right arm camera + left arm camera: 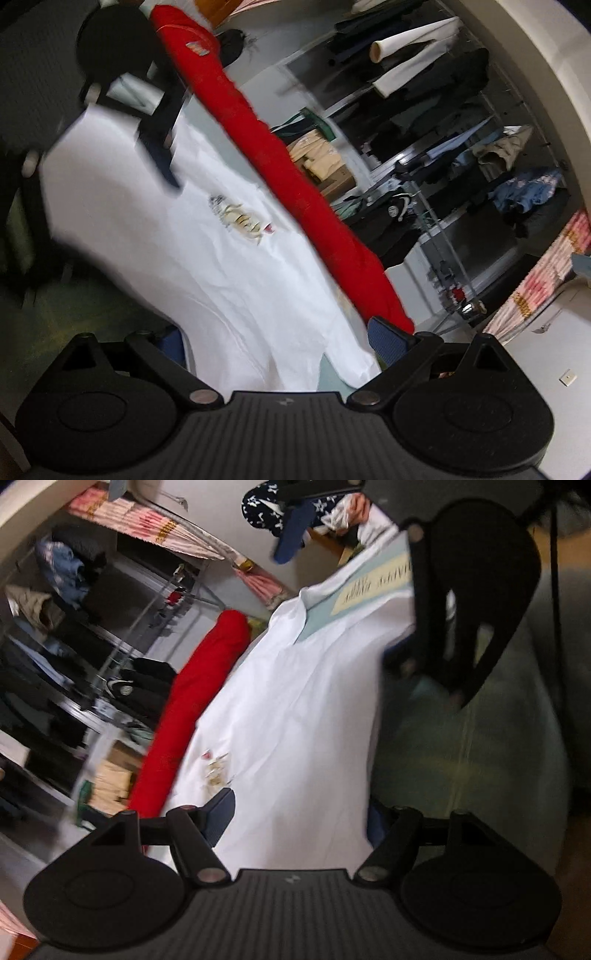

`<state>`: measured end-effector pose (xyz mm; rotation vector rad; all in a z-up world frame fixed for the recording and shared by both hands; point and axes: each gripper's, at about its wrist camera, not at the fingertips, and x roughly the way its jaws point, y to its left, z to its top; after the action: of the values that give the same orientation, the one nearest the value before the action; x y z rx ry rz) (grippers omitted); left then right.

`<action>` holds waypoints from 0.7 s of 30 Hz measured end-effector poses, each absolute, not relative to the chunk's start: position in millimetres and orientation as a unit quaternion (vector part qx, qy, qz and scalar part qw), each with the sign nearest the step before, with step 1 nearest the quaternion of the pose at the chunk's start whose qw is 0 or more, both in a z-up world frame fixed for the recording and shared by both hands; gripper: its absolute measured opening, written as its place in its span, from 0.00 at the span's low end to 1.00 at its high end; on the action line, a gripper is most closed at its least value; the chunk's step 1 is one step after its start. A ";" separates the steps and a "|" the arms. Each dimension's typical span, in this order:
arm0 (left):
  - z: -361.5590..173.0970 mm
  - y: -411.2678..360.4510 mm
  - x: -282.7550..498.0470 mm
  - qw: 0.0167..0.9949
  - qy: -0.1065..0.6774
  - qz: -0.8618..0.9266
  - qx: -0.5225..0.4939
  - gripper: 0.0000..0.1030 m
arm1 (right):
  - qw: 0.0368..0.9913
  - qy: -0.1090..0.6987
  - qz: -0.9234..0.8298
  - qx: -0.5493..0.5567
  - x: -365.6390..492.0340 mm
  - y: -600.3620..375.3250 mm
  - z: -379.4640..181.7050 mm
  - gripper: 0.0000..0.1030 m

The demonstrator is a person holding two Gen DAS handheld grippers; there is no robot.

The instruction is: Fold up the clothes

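A white shirt (295,716) lies spread across a dark green desk (461,760), occupying most of the surface and running from near to far in both views. A light blue card with lettering (369,590) sits inside its collar at the far end in the left wrist view. A small printed emblem (242,218) marks the chest. A long red fabric roll (295,173) lies along the shirt's edge, touching or just beside it. Behind it stand shelves of folded and hung clothing (461,147).

The left gripper (299,819) has its jaws spread wide at the near hem, cloth lying between them; whether they pinch it cannot be told. The right gripper (280,343) likewise has its jaws apart at the collar end, shirt between them. Motion blur obscures finer detail.
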<state>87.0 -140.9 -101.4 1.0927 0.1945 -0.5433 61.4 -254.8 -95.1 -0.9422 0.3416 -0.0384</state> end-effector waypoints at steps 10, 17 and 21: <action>-114.2 -150.7 70.3 0.795 0.056 -0.222 0.562 0.71 | 0.858 0.181 -0.016 -0.481 68.4 -254.9 -122.5 0.96; -118.5 -173.4 76.4 0.792 0.051 -0.228 0.564 0.72 | 0.871 0.149 -0.050 -0.465 71.1 -256.1 -100.7 0.96; -121.4 -154.8 81.3 0.787 0.054 -0.182 0.588 0.73 | 0.876 0.144 -0.060 -0.457 70.1 -265.1 -89.8 0.96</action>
<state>81.3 -154.8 -121.4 1.2664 0.1163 -0.3913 70.1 -265.1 -89.8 -0.9541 0.3001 -0.1246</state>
